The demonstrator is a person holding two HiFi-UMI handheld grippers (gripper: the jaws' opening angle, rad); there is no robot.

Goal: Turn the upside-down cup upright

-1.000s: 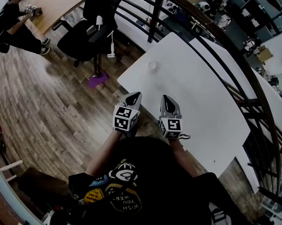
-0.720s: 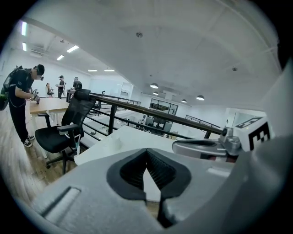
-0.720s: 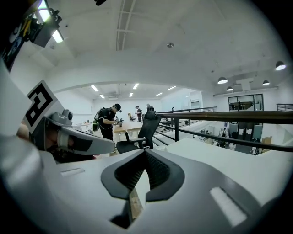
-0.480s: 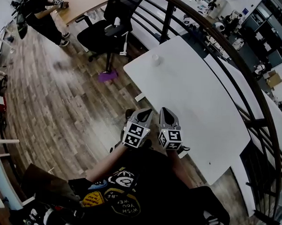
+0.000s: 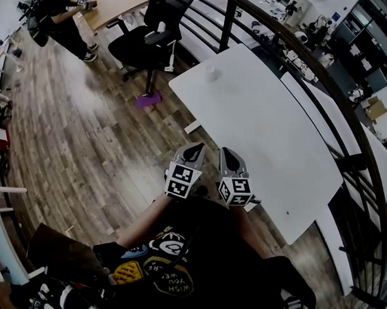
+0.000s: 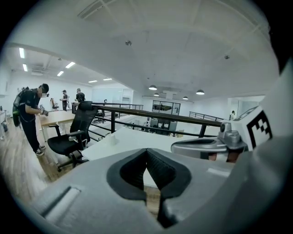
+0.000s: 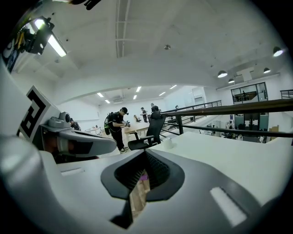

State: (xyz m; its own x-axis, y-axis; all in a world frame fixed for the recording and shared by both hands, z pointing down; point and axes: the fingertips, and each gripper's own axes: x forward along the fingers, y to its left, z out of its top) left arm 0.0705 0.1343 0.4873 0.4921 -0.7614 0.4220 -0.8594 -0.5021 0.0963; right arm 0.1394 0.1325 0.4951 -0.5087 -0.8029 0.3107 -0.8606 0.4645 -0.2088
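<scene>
- Near the far left corner of the white counter (image 5: 277, 122) stands the small white cup (image 5: 210, 70), alone on the bare top. It is too small in the head view for me to tell rim from base.
- From the left gripper view the cup (image 6: 112, 139) sits close to the counter's edge, and from the right gripper view it (image 7: 168, 143) shows just ahead of the chair.
- My left gripper (image 5: 195, 147) is closed with nothing between its jaws. It hangs over the wooden floor (image 5: 86, 147), just off the counter's near edge.
- My right gripper (image 5: 226, 152) is also closed and empty, side by side with the left, its tip about at the counter's near edge.
- Both grippers point toward the cup but are well apart from it.
- Beyond the cup's corner are a black office chair (image 5: 143, 44) and a purple object (image 5: 148, 100) on the floor.
- A dark railing (image 5: 298, 53) runs along the counter's far side.
- At another desk further off, a person (image 5: 59, 13) in dark clothes stands.
</scene>
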